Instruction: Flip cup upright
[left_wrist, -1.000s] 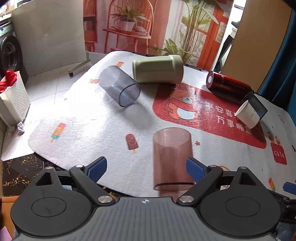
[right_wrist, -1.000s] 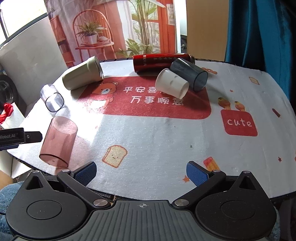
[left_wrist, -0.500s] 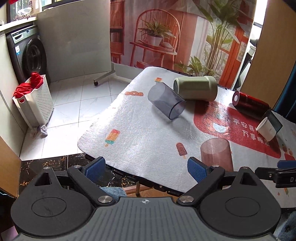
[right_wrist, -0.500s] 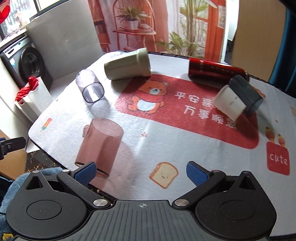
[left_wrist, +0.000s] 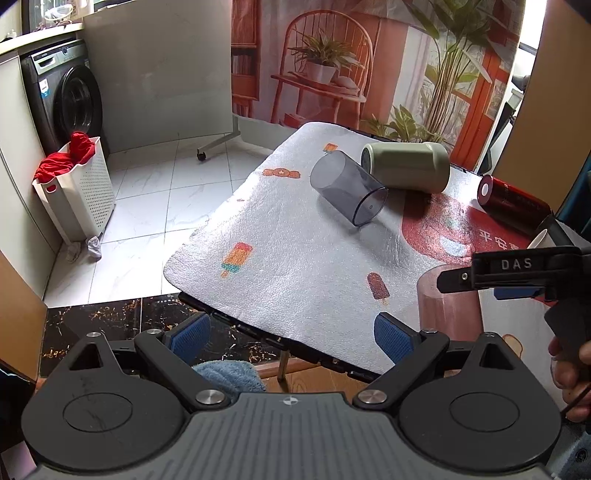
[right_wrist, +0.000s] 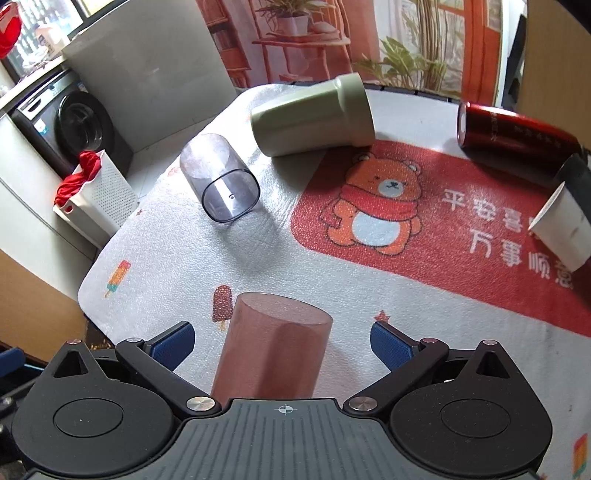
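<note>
Right gripper (right_wrist: 282, 341) has swung in over the upside-down pink cup (right_wrist: 273, 354) at 6 o'clock on the counter (right_wrist: 295, 266), jaws wide to straddle it for the flip, while the left gripper (left_wrist: 291, 332), also wide, backed off past the edge.

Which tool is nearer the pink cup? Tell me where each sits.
Right. The right tool is open with the pink cup between its fingers, not gripped. The left tool is open off the table's near edge, cup off to its right.
</note>
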